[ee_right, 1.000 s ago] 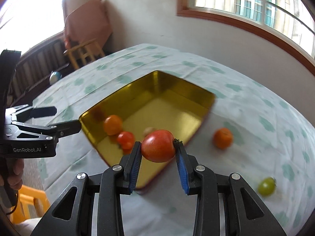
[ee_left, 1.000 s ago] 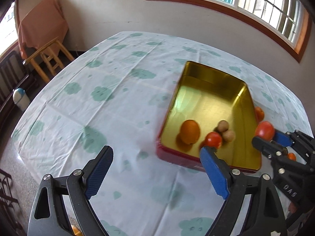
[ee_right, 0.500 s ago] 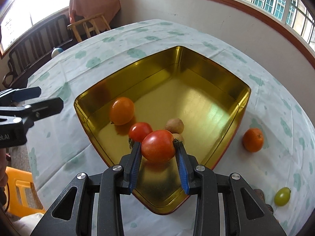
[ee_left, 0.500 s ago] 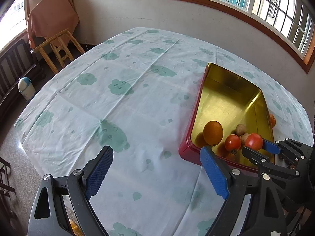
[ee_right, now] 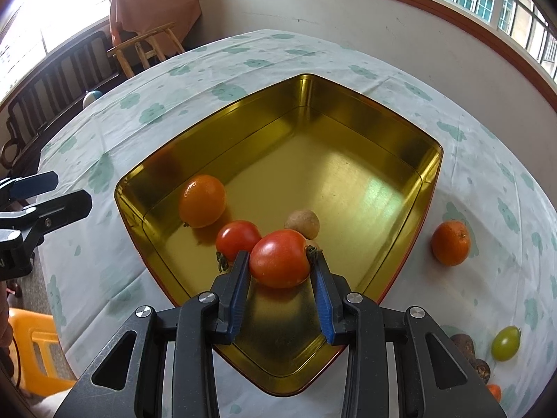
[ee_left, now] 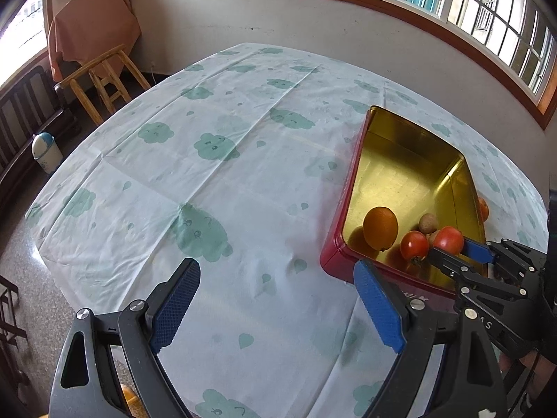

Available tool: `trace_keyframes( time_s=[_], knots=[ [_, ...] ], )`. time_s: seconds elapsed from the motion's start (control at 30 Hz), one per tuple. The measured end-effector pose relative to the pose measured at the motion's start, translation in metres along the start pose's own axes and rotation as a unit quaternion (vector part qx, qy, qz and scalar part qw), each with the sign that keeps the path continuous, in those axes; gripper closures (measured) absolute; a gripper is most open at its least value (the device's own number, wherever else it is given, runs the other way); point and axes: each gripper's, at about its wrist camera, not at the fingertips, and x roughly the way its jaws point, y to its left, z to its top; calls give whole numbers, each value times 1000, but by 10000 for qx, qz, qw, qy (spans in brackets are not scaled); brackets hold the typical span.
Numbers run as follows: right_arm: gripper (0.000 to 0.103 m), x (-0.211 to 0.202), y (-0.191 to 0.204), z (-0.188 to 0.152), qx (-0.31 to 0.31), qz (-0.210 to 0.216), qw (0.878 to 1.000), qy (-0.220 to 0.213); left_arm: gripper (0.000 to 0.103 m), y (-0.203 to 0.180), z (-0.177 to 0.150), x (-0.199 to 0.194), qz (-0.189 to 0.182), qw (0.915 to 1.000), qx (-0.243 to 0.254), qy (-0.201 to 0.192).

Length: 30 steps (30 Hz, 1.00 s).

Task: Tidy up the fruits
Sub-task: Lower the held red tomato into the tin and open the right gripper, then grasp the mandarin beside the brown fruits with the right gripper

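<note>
My right gripper (ee_right: pixel 280 261) is shut on a red tomato (ee_right: pixel 279 258), held low inside the gold tin (ee_right: pixel 348 132) near its front corner. Beside it in the tin lie another red tomato (ee_right: pixel 237 237), an orange (ee_right: pixel 202 200) and a small brown fruit (ee_right: pixel 302 223). From the left wrist view the same tin (ee_left: pixel 410 160) sits at the right, with the held tomato (ee_left: pixel 449 239) between the right gripper's pads (ee_left: pixel 475 249). My left gripper (ee_left: pixel 278 299) stands open over bare tablecloth, left of the tin, with nothing between its fingers.
On the cloth right of the tin lie an orange (ee_right: pixel 450 242), a green tomato (ee_right: pixel 505 343) and dark brown fruit (ee_right: pixel 463 345). A wooden stool (ee_left: pixel 104 76) and a small bin (ee_left: pixel 47 151) stand beyond the table's far left edge. A yellow stool (ee_right: pixel 38 355) is below.
The right gripper has carried the tomato forward and down from above the tin's near rim into the tin. The left gripper drifted left early on, then held still.
</note>
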Motion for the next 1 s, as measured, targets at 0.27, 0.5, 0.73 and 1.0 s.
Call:
trace_keyframes(
  time_s=[0.27, 0.5, 0.73, 1.0],
  knots=[
    [66, -7, -2, -3, 127, 130, 9997, -153, 15, -16, -1, -8, -75, 9998, 200, -56],
    [66, -45, -17, -11, 312, 160, 9977, -574, 15, -39, -2, -16, -212, 9986, 470, -112],
    [66, -88, -79, -51, 838, -455, 9924, -783, 15, -80, -5, -24, -485, 9944, 925, -148],
    [66, -106, -168, -113, 1669, -1197, 9777, -431, 15, -136, -16, -33, -821, 9842, 1563, -144]
  ],
)
